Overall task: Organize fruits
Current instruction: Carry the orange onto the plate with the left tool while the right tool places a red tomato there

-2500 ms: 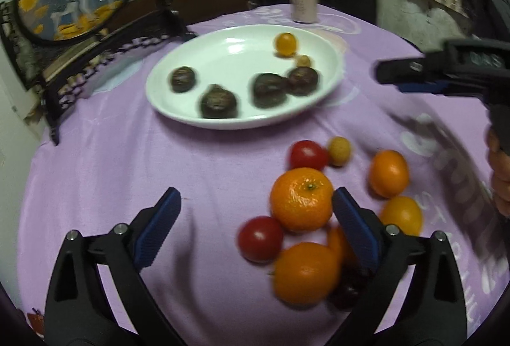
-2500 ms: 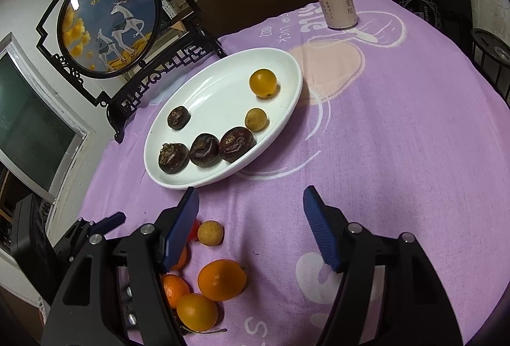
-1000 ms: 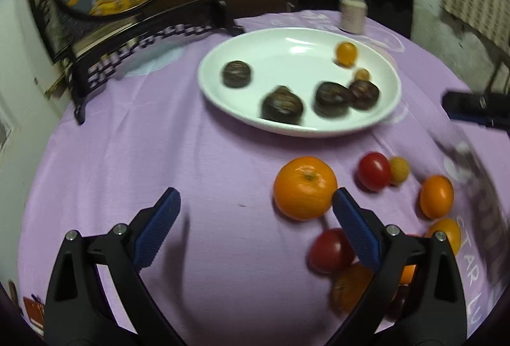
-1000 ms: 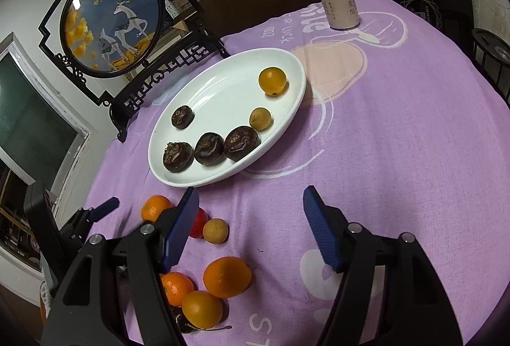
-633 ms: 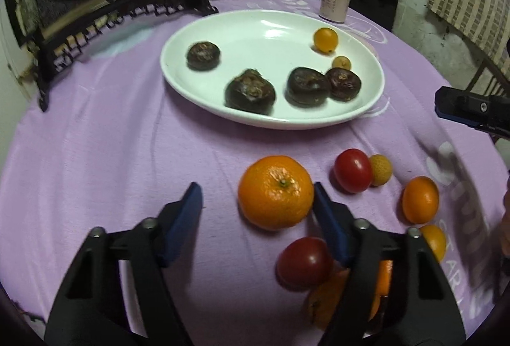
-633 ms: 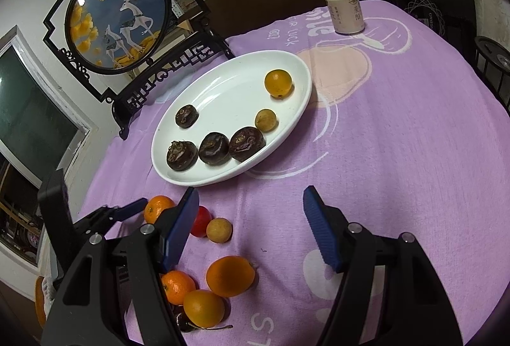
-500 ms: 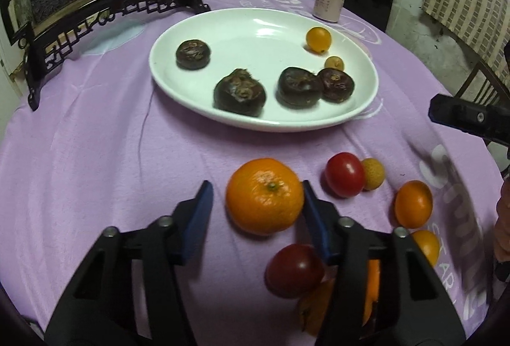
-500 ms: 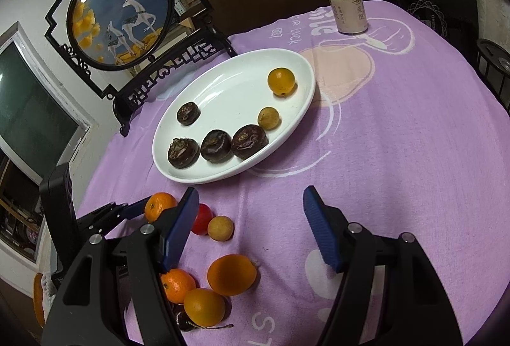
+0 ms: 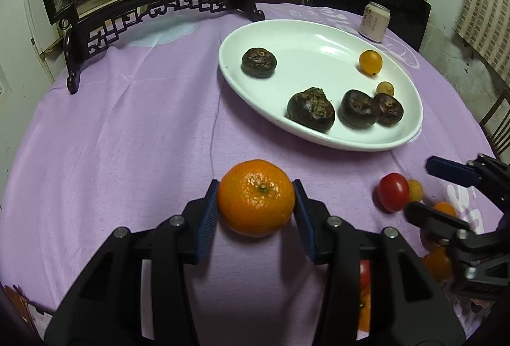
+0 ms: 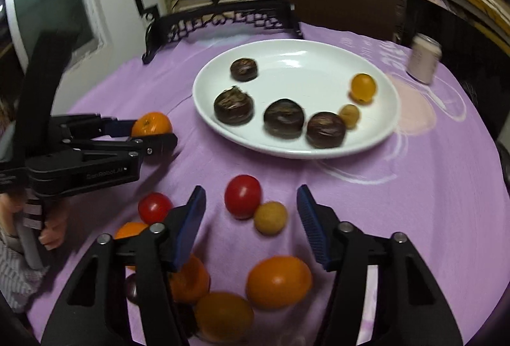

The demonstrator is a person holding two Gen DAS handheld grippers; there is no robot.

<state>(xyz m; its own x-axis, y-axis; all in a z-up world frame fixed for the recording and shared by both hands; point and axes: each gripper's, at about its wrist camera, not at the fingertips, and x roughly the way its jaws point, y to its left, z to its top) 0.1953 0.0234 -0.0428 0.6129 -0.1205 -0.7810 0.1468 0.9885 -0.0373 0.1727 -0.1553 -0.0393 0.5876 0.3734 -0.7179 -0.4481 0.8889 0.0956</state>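
My left gripper [image 9: 256,202] is shut on a large orange mandarin [image 9: 257,202], just above the purple cloth; it shows in the right wrist view too [image 10: 151,123]. The white plate [image 9: 322,142] holds several dark fruits, a small orange fruit [image 9: 370,62] and a tiny yellow one. My right gripper [image 10: 250,218] is open and empty, its fingers on either side of a red tomato [image 10: 243,196] and a small yellow fruit [image 10: 270,217]. Loose oranges [image 10: 279,280] and another tomato [image 10: 155,207] lie nearer.
A pale drink can [image 9: 375,21] stands behind the plate. A black carved stand with a round painted screen [image 9: 153,11] stands at the back left. The round table's edge [image 10: 497,186] curves close on the right.
My left gripper has closed on the mandarin. My right gripper has swung left and down over the loose fruit, to the tomato.
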